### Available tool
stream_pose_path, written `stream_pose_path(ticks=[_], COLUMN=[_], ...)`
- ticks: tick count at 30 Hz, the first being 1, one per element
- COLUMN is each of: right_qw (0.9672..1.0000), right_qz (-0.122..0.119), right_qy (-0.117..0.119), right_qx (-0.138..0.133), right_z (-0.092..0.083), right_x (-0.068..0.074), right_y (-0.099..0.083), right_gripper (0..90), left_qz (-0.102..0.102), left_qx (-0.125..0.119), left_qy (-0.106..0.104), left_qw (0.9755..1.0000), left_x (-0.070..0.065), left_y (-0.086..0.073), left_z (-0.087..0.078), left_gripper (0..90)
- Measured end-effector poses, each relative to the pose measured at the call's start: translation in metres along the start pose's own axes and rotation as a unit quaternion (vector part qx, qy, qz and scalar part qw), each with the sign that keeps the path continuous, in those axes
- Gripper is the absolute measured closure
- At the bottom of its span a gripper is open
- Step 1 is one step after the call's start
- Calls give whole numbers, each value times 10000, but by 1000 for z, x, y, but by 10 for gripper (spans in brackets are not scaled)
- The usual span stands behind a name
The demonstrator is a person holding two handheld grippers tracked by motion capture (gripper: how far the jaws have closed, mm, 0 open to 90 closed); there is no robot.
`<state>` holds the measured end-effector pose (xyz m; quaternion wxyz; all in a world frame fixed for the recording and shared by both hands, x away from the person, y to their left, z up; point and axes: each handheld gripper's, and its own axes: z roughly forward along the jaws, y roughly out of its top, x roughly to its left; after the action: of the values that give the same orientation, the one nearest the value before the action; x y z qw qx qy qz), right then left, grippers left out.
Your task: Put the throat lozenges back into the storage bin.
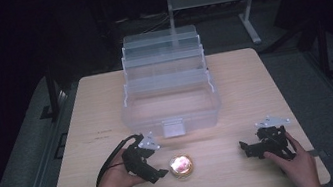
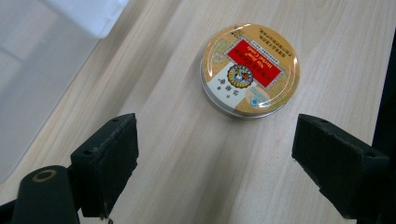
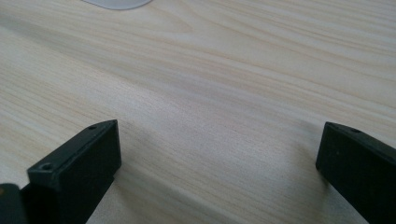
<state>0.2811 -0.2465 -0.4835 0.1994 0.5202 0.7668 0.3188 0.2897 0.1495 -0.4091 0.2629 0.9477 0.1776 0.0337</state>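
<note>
Round tin (image 2: 250, 70) sits lid-up on the tabletop (image 1: 254, 84), lower centre of the high view, just w/in reach of the left gripper (image 1: 159, 173), fingers released and lined up to straddle it. Right gripper (image 1: 246, 149) waits apart, fingers also released. Clear tiered box (image 1: 170, 100) stands open behind, apparently empty, probably the tin's destination.

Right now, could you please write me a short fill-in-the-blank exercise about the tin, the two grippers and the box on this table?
1. The left gripper has its jaws ____, with the round tin lying ahead of them.
2. The tin's lid bears a ____ rectangular label.
3. The clear plastic box stands with its lid ____.
4. The right gripper holds ____ between its jaws.

Missing words: open; red; open; nothing
</note>
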Motion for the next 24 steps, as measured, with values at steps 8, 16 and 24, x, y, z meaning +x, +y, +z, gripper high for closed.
stream_pose_path(ticks=[8,16,24], right_qw=[10000,10000,10000], right_qz=[3,3,5], right_qy=[1,1,1], right_qx=[-1,-1,0], right_z=[0,0,0], right_x=[0,0,0], right_y=[0,0,0], right_gripper=[0,0,0], left_qz=[160,222,294], left_qx=[59,72,199], left_qy=[-50,-112,-167], left_qw=[9998,9997,9992], left_x=[-3,-7,-11], left_y=[13,21,27], left_z=[8,16,26], left_gripper=[138,137,135])
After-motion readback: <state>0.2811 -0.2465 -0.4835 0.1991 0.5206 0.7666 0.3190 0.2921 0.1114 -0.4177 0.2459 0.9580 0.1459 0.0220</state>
